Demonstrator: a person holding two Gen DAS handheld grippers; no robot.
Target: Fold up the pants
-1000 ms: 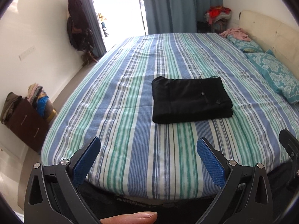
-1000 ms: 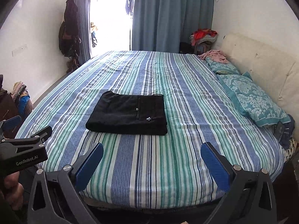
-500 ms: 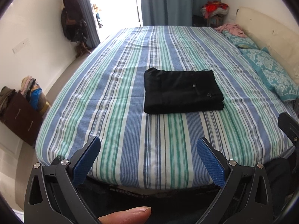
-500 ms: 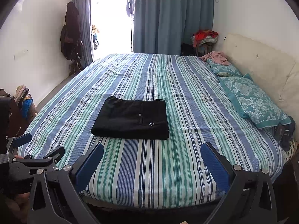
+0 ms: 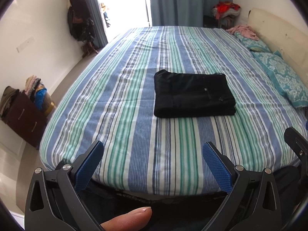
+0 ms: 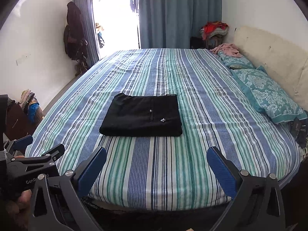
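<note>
1. At the lower left of the left wrist view, the left tongs (image 5: 153, 162) are seen spread wide, with nothing between the blue pads (image 5: 89, 165); they are held off the near edge of the bed (image 5: 134, 134), well apart from the garment. A thumb tip (image 5: 127, 219) is seen at the bottom edge of that view.
2. In the middle of both views, slightly right of centre in the left one, the pants (image 5: 193, 94) are found lying flat on the striped bed as a compact black rectangle of stacked layers. By the look of it, the folding is judged to be done or nearly so.
3. The cloth is judged soft, light and limp: no shape would be kept if it were lifted by one corner, and the layers would likely slide apart. A small metal fastener (image 6: 151, 111) and a white logo (image 6: 163, 120) are seen on the top layer.
4. If the bundle has to be handled again, a hold is best taken on the thick folded edge nearest the cameras, with all layers pinched together, one side per tool.
5. At the bottom of the right wrist view, the right tongs (image 6: 156, 163) are likewise seen released and empty, held back over the foot of the bed. The body of the left tool appears at the lower left of that view.
</note>
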